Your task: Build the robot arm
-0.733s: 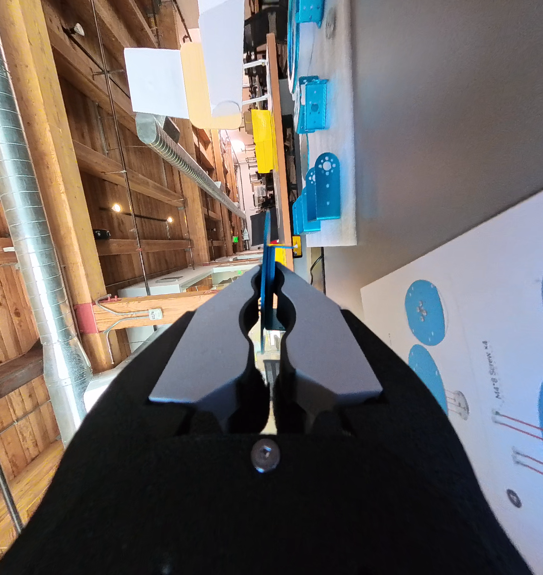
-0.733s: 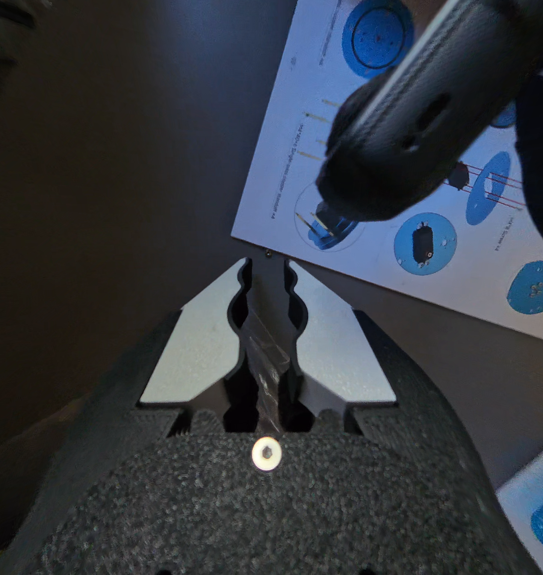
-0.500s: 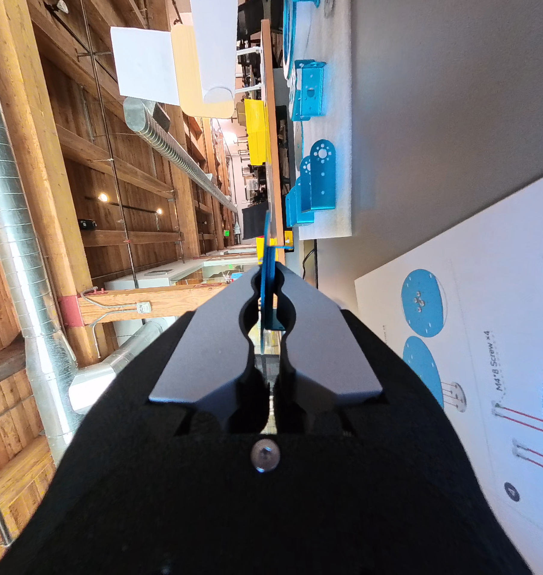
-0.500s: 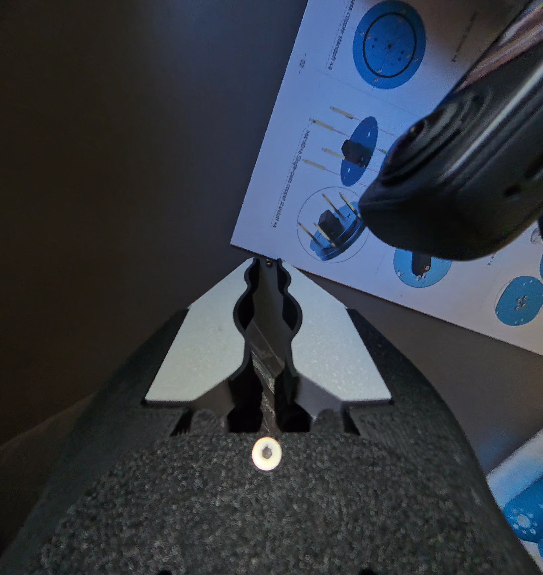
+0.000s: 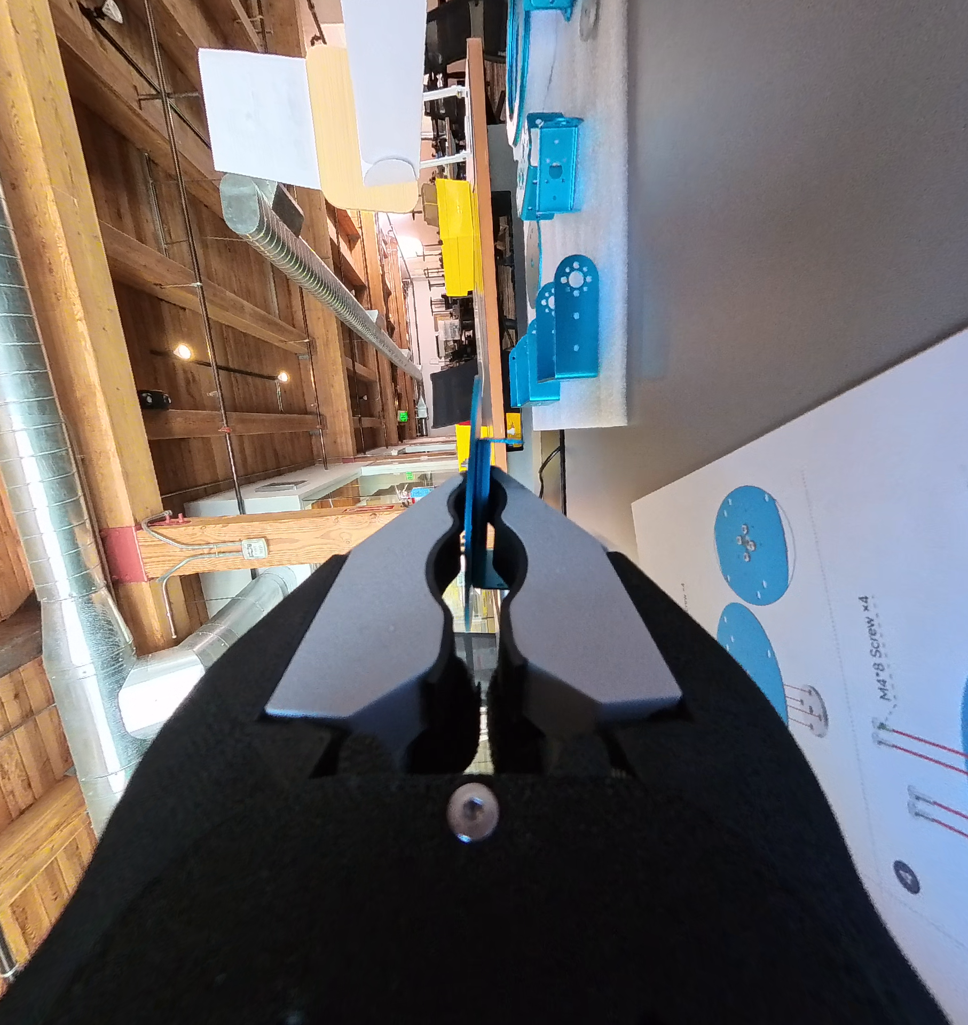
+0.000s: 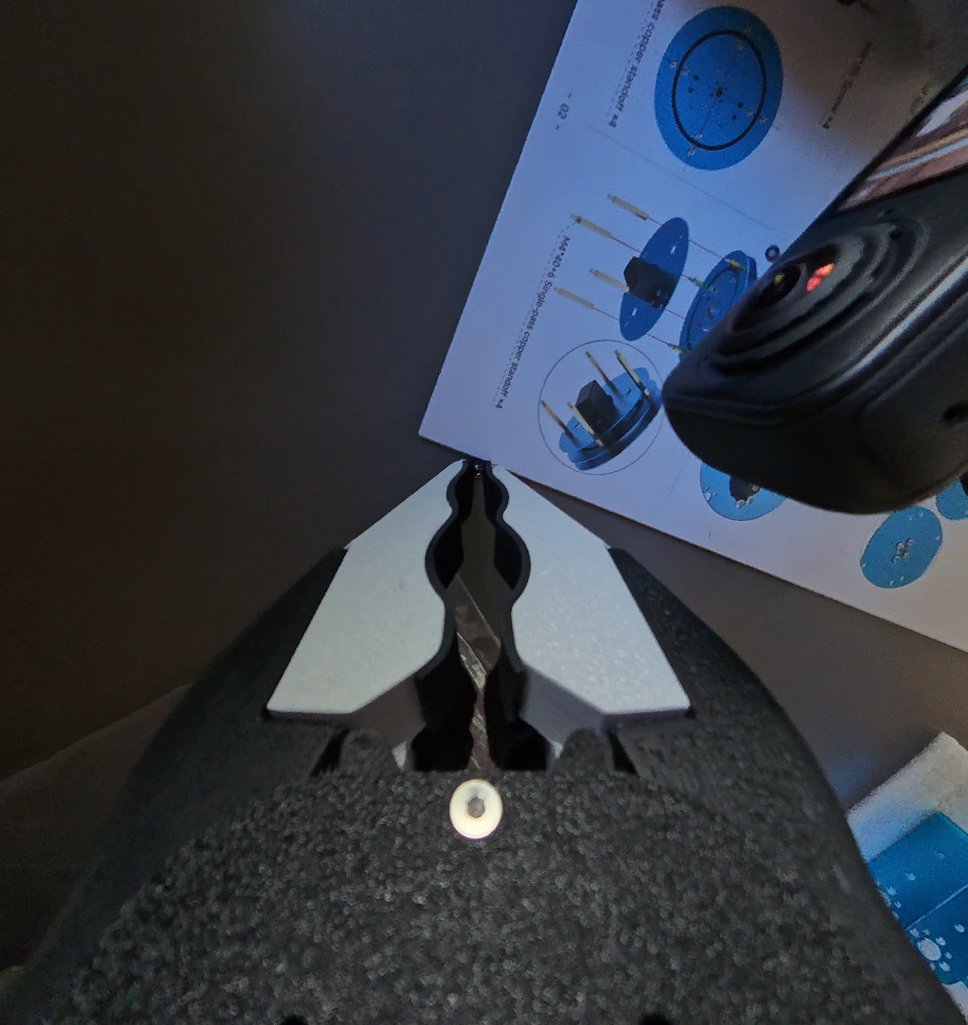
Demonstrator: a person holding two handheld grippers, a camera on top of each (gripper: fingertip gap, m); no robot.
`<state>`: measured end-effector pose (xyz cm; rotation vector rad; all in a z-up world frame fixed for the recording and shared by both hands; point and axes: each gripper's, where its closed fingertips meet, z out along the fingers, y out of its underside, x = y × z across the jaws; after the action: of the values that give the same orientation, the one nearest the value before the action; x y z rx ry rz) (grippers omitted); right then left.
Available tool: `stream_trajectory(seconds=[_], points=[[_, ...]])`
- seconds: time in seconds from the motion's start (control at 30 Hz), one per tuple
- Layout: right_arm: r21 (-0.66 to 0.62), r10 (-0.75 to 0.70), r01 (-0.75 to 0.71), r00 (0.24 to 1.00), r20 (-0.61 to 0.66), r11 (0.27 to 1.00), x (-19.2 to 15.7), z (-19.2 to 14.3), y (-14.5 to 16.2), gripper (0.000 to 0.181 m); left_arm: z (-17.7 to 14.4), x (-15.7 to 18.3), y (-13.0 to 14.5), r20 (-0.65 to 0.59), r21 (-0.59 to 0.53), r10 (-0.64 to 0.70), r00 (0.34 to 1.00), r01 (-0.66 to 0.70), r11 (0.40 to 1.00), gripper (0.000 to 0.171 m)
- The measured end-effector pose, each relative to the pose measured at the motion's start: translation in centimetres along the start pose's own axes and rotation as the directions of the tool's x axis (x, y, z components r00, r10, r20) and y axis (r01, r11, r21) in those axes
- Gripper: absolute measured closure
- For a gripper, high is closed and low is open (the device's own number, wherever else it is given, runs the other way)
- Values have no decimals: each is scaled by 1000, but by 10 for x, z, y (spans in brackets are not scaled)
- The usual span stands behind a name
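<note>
My left gripper (image 5: 479,478) is rolled on its side and shut on a thin blue metal plate (image 5: 476,516), seen edge-on and sticking out past the fingertips, held above the grey table. My right gripper (image 6: 477,470) points down at the table, and its tips are shut on a small dark screw (image 6: 477,469) at the corner of a printed instruction sheet (image 6: 609,222). A clear plastic bag (image 6: 473,615) lies under the right fingers. The left gripper's camera body (image 6: 836,355) hangs over the sheet in the right wrist view.
The instruction sheet also shows in the left wrist view (image 5: 859,527). A white foam pad (image 5: 603,277) carries several blue metal brackets (image 5: 567,327). More blue parts on foam (image 6: 936,887) lie at the lower right of the right wrist view. Wooden beams and ducts fill the background. The gap from one gripper's tips to the other's is roughly 20 centimetres.
My right gripper's fingers have closed from a narrow gap onto the small dark screw. In the right wrist view the left gripper has drifted right. It still holds the blue plate.
</note>
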<state>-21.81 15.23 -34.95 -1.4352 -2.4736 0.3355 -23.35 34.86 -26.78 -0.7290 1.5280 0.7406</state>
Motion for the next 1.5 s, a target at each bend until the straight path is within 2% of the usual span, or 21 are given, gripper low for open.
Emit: stream_trajectory(seconds=[0.2, 0.37, 0.67, 0.8, 0.87, 1.03, 1.1, 1.17, 1.27, 1.3, 1.37, 1.43, 1.5], points=[[-11, 16, -16, 1000, -25, 1000, 8, -8, 9, 179, 0, 2, -1, -6, 4, 2, 1000, -2, 1000, 170], [-2, 30, -31, 995, -91, 1000, 17, -34, 16, 179, -2, 1, -11, -5, 34, -8, 1000, 8, 999, 170], [98, 176, -154, 942, -285, 983, 51, -116, 56, 181, -17, 10, -94, -27, 248, -22, 999, 28, 968, 170], [154, 217, -182, 943, -253, 971, 55, -116, 65, 181, -23, 10, -116, -24, 302, -23, 999, 29, 953, 170], [113, 230, -208, 941, -250, 972, 59, -108, 76, 181, -24, 13, -121, -44, 313, -26, 999, 39, 949, 170], [151, 254, -228, 950, -182, 962, 57, -96, 76, 181, -23, 18, -123, -67, 322, -40, 997, 59, 945, 170], [129, 255, -232, 947, -198, 964, 60, -95, 81, 181, -23, 20, -124, -72, 321, -27, 997, 49, 946, 170], [65, 265, -257, 924, -276, 964, 68, -107, 99, 181, -23, 22, -122, -77, 318, -7, 997, 31, 948, 170], [107, 338, -321, 872, -355, 941, 74, -136, 121, 181, -23, 27, -115, -91, 304, 29, 995, 0, 953, 170], [108, 374, -360, 851, -369, 927, 75, -138, 134, 181, -22, 29, -112, -106, 295, 36, 994, -4, 956, 170], [21, 398, -429, 817, -418, 903, 82, -129, 178, 177, -17, 31, -100, -123, 259, 29, 992, 3, 966, 170], [65, 464, -475, 806, -368, 877, 89, -114, 194, 176, -12, 30, -84, -131, 214, 22, 991, 7, 977, 170], [169, 531, -504, 822, -206, 847, 88, -97, 176, 170, -8, 24, -61, -111, 150, 34, 993, -17, 988, 170]])
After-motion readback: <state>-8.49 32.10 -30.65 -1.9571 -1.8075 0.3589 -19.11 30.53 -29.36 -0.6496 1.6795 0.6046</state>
